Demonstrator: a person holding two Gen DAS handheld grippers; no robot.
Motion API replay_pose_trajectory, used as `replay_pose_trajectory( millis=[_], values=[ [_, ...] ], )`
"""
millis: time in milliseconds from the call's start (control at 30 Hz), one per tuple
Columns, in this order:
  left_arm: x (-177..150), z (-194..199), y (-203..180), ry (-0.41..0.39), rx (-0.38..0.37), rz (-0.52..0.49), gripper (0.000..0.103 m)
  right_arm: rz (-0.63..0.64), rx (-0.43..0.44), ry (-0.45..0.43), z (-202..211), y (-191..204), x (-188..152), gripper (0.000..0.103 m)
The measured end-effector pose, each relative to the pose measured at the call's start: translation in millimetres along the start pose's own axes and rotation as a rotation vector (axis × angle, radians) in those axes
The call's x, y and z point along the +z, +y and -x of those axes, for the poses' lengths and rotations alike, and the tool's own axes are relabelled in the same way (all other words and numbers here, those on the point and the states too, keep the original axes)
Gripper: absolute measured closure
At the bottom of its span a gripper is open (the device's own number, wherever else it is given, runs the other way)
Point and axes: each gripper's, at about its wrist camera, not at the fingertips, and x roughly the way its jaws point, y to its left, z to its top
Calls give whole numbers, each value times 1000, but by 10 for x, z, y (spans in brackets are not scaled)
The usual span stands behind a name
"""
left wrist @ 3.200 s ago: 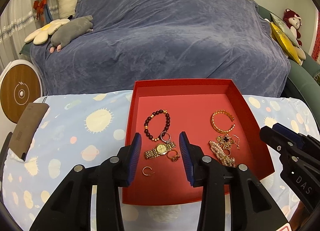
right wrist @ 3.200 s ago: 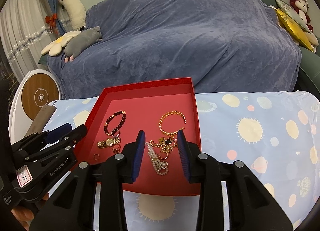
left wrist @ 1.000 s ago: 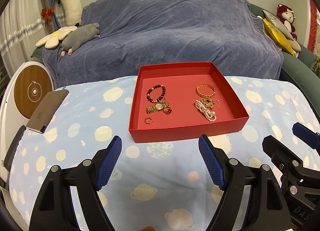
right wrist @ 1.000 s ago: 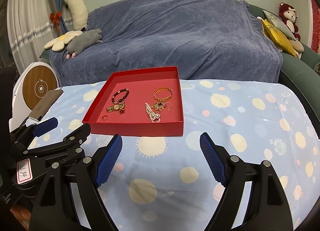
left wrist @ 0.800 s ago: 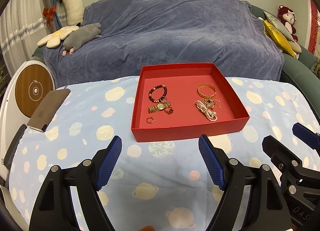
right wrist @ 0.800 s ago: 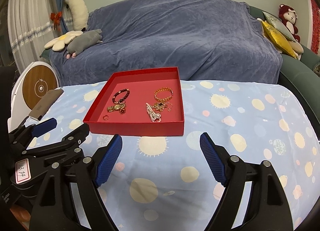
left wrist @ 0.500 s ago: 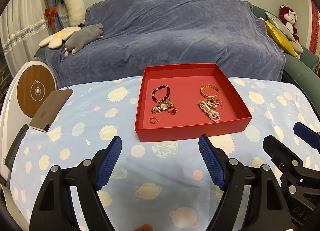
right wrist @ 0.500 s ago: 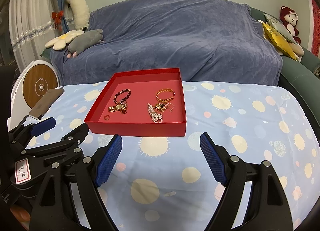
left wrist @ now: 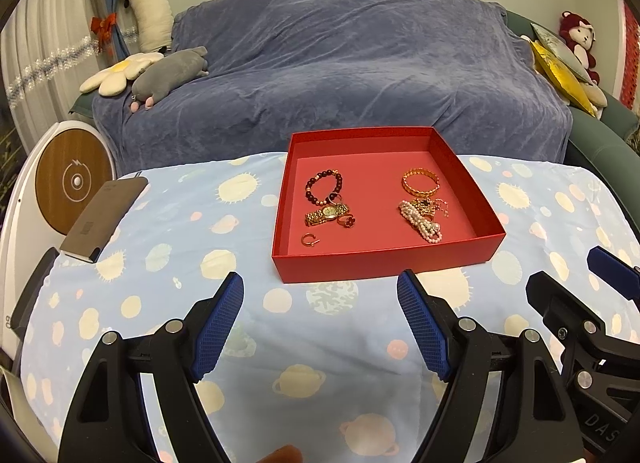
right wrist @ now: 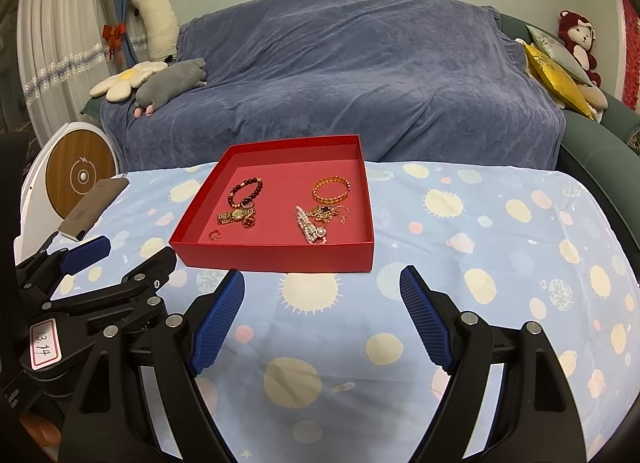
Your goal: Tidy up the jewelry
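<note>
1. Left claw (left wrist: pixel 320 319): jaws wide apart, nothing between them, above the planet-print tabletop (left wrist: pixel 180 247).
2. Red tray (left wrist: pixel 384 259) beyond the claw; beaded bracelet (left wrist: pixel 323 186), gold watch (left wrist: pixel 326 215), gold bangle (left wrist: pixel 420 187) and pearl strand (left wrist: pixel 422 221) inside.
3. Right claw (left wrist: pixel 600 283) at right edge.

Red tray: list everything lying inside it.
Inside the red tray: a dark beaded bracelet, gold watch, flower ring, small open ring, gold bangle and pearl strand. The tangled gold chains hide whatever lies beneath them.
</note>
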Motion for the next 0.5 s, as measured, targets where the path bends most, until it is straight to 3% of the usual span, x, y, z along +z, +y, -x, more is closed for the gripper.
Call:
replay_pose_trajectory(
  millis=[500],
  values=[
    [-8,-2,12,-1,2,4,27,0,-2,-1,3,7,-6,26]
  ],
)
